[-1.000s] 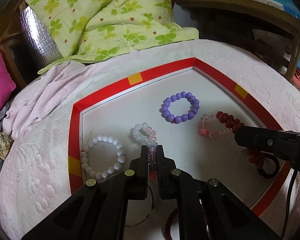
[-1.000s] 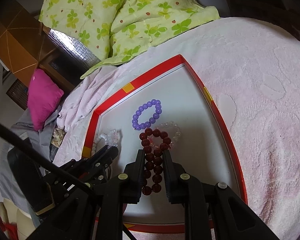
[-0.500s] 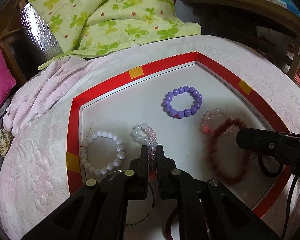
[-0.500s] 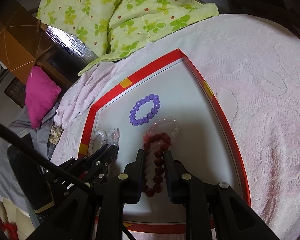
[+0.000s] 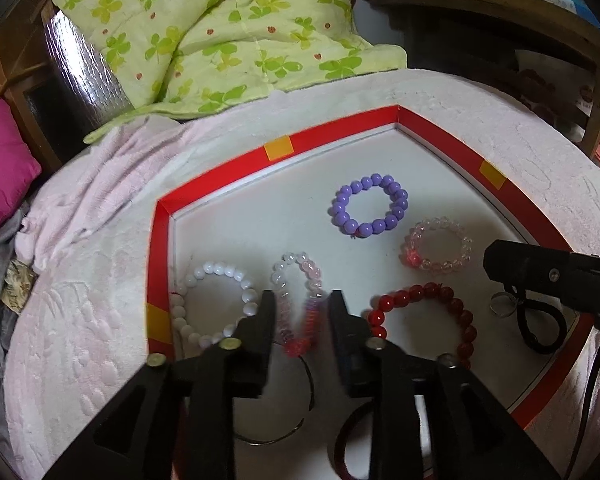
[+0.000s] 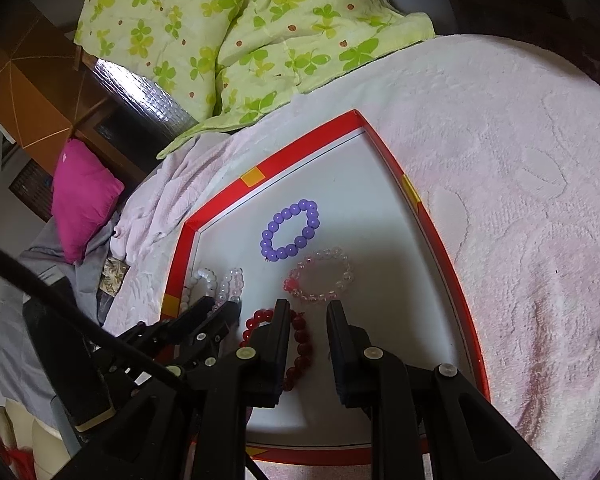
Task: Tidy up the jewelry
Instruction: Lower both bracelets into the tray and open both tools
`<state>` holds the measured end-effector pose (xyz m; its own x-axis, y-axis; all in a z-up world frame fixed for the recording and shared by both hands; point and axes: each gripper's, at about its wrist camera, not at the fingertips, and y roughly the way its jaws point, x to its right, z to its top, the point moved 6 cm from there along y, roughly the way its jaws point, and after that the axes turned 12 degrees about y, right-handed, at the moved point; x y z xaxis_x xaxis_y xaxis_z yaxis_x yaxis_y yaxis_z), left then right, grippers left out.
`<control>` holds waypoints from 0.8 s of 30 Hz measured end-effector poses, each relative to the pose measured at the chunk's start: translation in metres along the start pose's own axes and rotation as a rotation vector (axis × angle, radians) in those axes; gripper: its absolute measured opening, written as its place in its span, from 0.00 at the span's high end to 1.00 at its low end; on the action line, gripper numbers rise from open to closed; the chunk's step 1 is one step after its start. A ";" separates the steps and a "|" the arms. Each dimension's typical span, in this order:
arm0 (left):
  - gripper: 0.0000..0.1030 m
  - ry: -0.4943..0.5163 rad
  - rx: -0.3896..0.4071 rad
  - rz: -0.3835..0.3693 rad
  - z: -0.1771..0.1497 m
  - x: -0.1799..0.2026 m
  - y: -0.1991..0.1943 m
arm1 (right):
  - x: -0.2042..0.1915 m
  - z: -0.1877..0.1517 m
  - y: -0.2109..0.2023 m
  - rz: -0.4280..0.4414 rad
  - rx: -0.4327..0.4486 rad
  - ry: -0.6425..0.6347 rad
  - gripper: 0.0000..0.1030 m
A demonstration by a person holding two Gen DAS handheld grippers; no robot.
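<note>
Home bedroom — clover-print quilt, pink blanket, magenta pillow, etc.

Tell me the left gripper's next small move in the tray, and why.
Probably lift the left gripper straight up and back. Its jaws stand open around the pale pink bracelet, which looks released between the white bracelet and the red bracelet in the tray. A sideways pull might drag the beads, since the fingers flank them closely.

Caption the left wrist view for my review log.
Open left hand-held gripper straddles a pink bead bracelet in the red-rimmed tray, beside white and red bracelets.
</note>
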<state>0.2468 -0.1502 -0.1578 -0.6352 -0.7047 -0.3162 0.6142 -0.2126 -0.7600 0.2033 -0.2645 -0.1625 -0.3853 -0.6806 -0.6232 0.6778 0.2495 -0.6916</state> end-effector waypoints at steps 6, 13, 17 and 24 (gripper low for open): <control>0.45 0.007 0.029 0.067 0.004 -0.006 -0.017 | -0.001 0.002 -0.006 -0.007 0.021 -0.011 0.79; 0.36 0.012 0.042 0.115 0.003 -0.009 -0.036 | -0.007 0.000 -0.014 -0.016 0.040 -0.035 0.79; 0.34 0.009 0.040 0.143 -0.002 -0.014 -0.048 | -0.007 -0.001 -0.018 -0.020 0.039 -0.027 0.79; 0.33 -0.007 0.068 0.159 -0.014 -0.019 -0.077 | -0.006 -0.004 -0.030 -0.045 0.063 -0.044 0.66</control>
<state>0.2050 -0.1106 -0.1015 -0.5244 -0.7377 -0.4252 0.7373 -0.1435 -0.6602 0.1830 -0.2651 -0.1396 -0.3894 -0.7201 -0.5744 0.6992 0.1749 -0.6932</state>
